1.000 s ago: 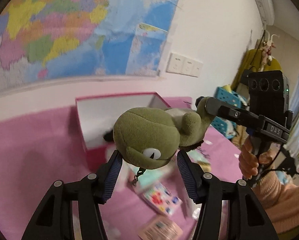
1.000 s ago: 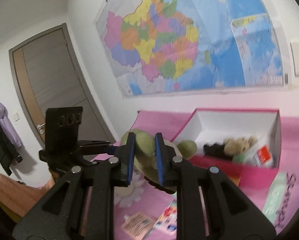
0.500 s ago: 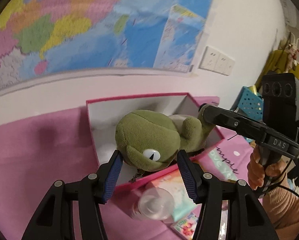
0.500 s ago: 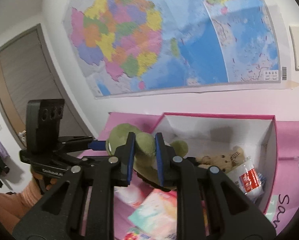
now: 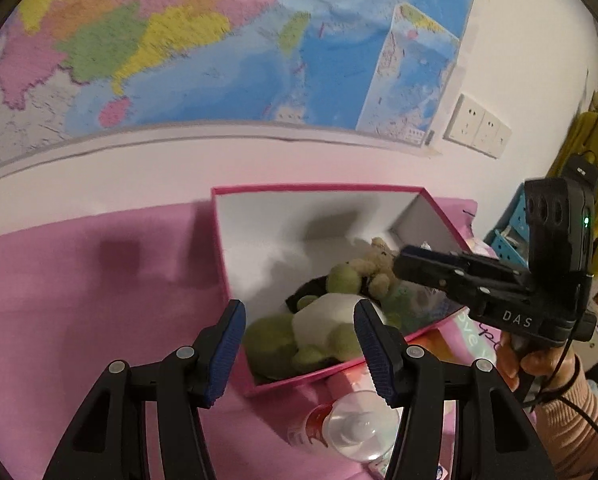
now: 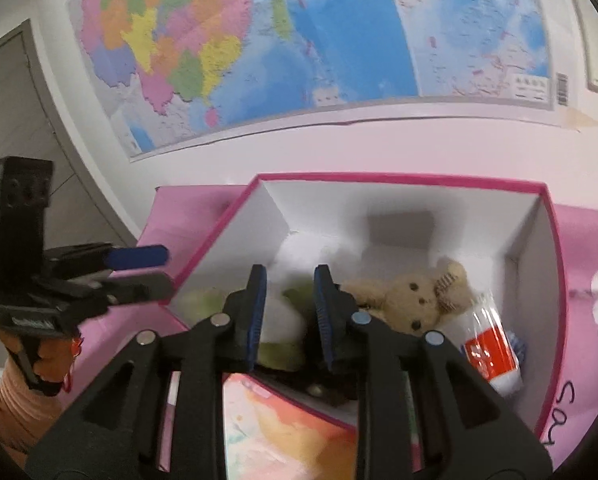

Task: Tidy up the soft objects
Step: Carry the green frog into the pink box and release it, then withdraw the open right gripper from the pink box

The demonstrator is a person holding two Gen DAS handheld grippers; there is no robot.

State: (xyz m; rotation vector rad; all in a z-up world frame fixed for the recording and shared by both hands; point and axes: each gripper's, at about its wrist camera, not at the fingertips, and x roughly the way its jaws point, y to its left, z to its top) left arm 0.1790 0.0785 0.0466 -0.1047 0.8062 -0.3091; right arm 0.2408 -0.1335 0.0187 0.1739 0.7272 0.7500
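Observation:
The green plush turtle (image 5: 319,328) lies belly-up inside the pink box (image 5: 319,189), at its near left corner. My left gripper (image 5: 299,336) is open above it, with nothing between the pads. My right gripper (image 6: 290,312) is open over the same turtle (image 6: 283,320), and it shows from the side in the left wrist view (image 5: 411,264). A tan teddy bear (image 6: 415,296) lies in the box to the right of the turtle. The pink box's rim also shows in the right wrist view (image 6: 399,179).
A plastic-wrapped pack with a red label (image 6: 491,352) lies in the box's right part. A clear bottle (image 5: 351,428) and a colourful booklet (image 6: 283,428) lie on the pink cloth (image 5: 79,280) in front of the box. A wall map (image 5: 219,40) hangs behind.
Both grippers carried the turtle over the box. The turtle has left both grips and now lies in the box. The right gripper's jaws have opened.

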